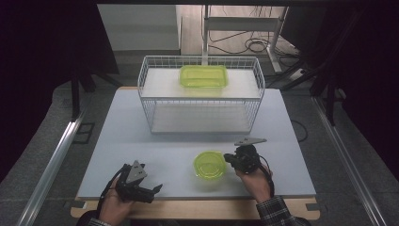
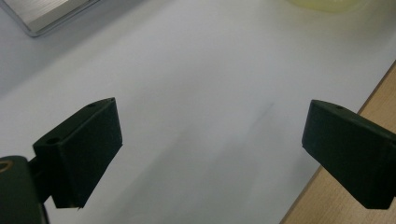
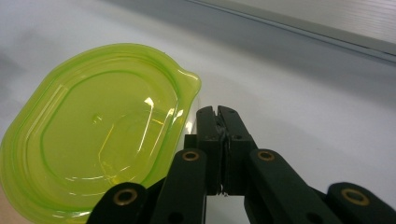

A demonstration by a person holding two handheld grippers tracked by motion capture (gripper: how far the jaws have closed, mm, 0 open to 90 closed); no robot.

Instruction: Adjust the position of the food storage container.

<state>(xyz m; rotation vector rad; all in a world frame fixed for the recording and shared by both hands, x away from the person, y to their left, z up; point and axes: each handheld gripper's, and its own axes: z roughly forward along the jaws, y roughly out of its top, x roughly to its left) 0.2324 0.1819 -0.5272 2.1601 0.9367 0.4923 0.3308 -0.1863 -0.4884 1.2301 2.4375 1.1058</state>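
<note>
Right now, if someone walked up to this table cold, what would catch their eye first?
Probably the bright green lid lying flat near the front of the pale table, with the right gripper, jaws shut, right beside its edge. Next, the matching green container sitting on the top shelf inside the white wire basket at the back of the table. The left gripper rests open at the front left.

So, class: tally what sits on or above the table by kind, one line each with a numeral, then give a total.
Yellow-green plastic lid: 1
Yellow-green plastic container: 1
White wire basket: 1
Handheld grippers: 2, the left gripper and the right gripper
Total: 5
</note>
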